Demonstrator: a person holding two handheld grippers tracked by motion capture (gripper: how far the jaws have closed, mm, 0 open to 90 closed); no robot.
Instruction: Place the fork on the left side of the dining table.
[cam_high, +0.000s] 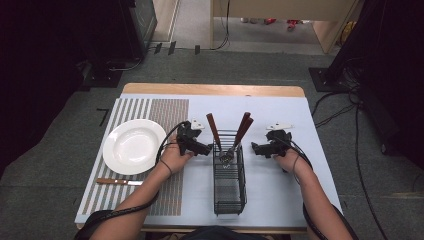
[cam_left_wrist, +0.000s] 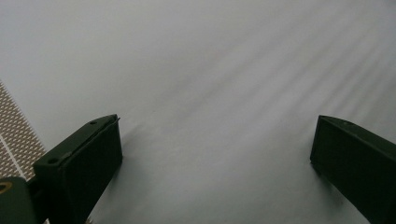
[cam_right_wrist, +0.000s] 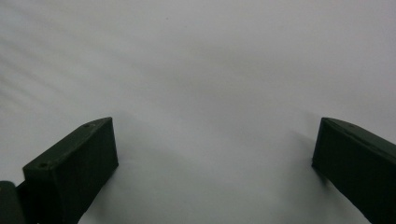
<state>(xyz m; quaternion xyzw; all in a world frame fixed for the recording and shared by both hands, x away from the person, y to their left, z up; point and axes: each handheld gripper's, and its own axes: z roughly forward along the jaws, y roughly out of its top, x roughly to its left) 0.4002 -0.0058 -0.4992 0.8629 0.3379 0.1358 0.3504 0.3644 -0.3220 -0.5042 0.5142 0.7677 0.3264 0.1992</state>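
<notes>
Both hand-held grippers, left (cam_high: 209, 149) and right (cam_high: 254, 148), spread empty, flank the wire basket (cam_high: 229, 187) mid-tabletop; next, probably pinch a wooden-handled utensil (cam_high: 213, 131).

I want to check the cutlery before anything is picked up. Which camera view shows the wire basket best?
The high view: the black wire basket stands between both hands, with three brown-handled utensils leaning in its far end. The left gripper view and the right gripper view look at bare pale table surface between open jaws.

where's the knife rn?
High view: the knife lies flat on the striped placemat at the table's left, just below the white plate, left of the left gripper's forearm.
</notes>
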